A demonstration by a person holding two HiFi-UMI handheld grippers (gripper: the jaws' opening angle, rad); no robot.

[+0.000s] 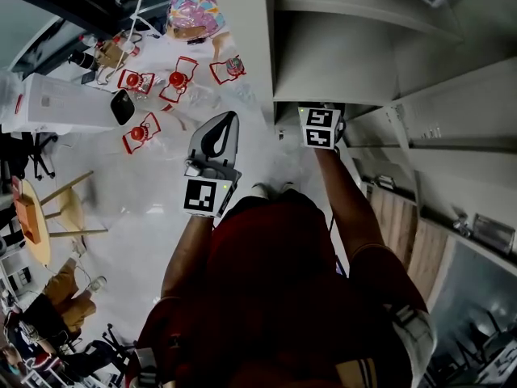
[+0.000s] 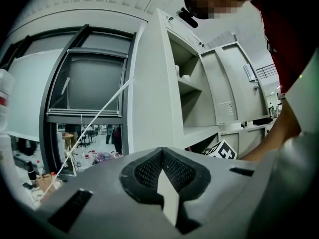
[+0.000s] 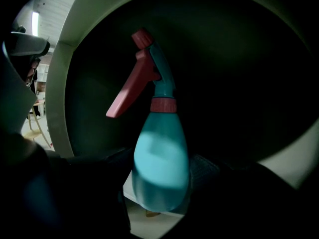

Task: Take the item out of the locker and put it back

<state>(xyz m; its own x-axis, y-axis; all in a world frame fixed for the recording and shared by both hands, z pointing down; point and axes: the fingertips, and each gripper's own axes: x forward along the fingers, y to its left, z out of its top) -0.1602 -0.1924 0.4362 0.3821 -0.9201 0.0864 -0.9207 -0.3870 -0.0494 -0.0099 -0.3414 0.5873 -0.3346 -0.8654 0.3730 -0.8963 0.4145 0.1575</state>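
Note:
A teal spray bottle with a pink-red trigger head stands upright between the jaws of my right gripper, which is shut on its body inside a dark locker compartment. From the head view, the right gripper reaches into the grey locker; only its marker cube shows there and the bottle is hidden. My left gripper hangs outside the locker at centre left, its jaws pressed together with nothing in them. The left gripper points at the locker's side wall.
An open locker door and shelves with small white things stand to the right. On the floor at the left lie several red wire stands, a white box, a colourful bag and a wooden stool.

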